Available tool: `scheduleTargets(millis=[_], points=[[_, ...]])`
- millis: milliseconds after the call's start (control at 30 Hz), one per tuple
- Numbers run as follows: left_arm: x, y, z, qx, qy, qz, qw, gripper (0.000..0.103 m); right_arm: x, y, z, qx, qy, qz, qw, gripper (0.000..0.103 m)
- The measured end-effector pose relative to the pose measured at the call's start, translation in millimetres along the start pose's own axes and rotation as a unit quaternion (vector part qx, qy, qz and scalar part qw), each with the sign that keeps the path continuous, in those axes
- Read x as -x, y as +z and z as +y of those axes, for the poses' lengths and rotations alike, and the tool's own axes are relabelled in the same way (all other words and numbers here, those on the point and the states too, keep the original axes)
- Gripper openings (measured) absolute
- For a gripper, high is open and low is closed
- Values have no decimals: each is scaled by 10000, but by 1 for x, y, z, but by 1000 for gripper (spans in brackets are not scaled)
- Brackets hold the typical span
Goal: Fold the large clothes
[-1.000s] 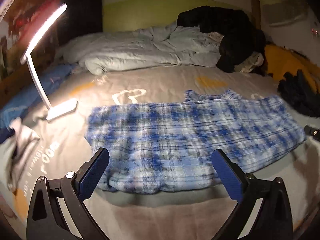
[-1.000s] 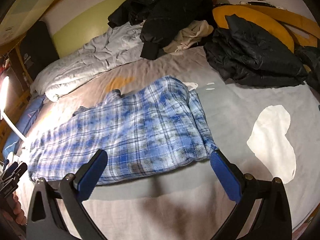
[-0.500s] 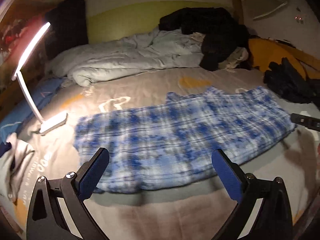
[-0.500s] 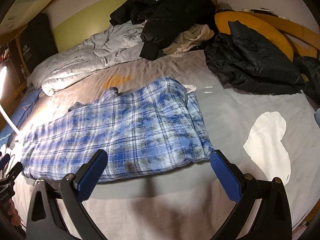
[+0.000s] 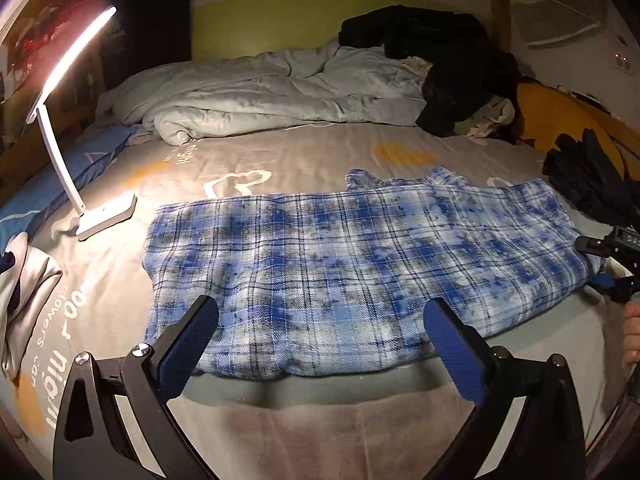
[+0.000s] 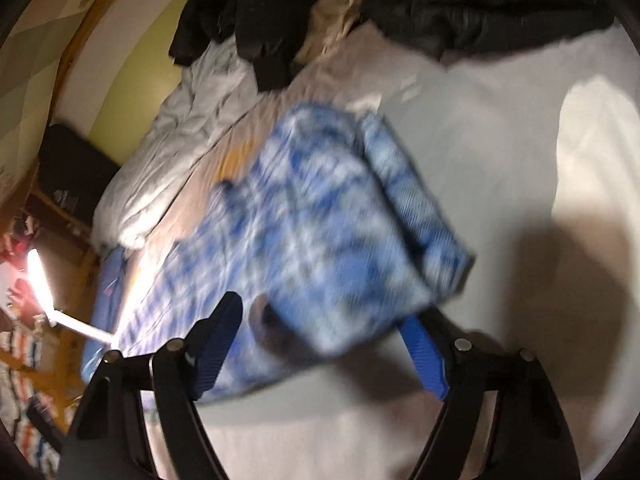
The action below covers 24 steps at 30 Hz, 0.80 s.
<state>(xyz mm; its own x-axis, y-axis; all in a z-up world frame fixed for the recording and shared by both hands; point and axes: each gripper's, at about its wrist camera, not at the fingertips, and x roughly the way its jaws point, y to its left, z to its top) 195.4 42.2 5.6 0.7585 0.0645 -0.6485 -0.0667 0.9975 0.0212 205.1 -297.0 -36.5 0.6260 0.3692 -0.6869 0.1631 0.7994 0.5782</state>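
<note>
Right tool is rolling over and sinking toward one plaid garment, jaws closing around its corner, not yet pinching. Left tool is hovering released over that garment's near edge. One lamp is glowing beside it on the bed.

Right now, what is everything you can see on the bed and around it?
plaid garment: one, blue and white, flat across the bed's middle
bed sheet: one, grey with prints
duvet: one, pale grey, bunched at the far side
dark clothes: a pile, black, far right
desk lamp: one, white, lit, left side
left gripper: open, above the garment's near edge
right gripper: jaws closing, the garment's end corner between them
hand: one, at the right edge
</note>
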Motion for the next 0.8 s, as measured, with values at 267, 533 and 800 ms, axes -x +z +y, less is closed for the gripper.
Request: scheduleTargets(millis=[267,533,800], points=[[9,4,13,204,87,-150,9996,102,17,19,20,634,-730,-772,9923,7],[15,9,28,401,123,-204,9989,102,77,45,19,1247,-1509,-1668,9664,6],[5,7,30,433,291,-58,9986,102,71,-1,72,2758,-1247,-1745,9370,7]])
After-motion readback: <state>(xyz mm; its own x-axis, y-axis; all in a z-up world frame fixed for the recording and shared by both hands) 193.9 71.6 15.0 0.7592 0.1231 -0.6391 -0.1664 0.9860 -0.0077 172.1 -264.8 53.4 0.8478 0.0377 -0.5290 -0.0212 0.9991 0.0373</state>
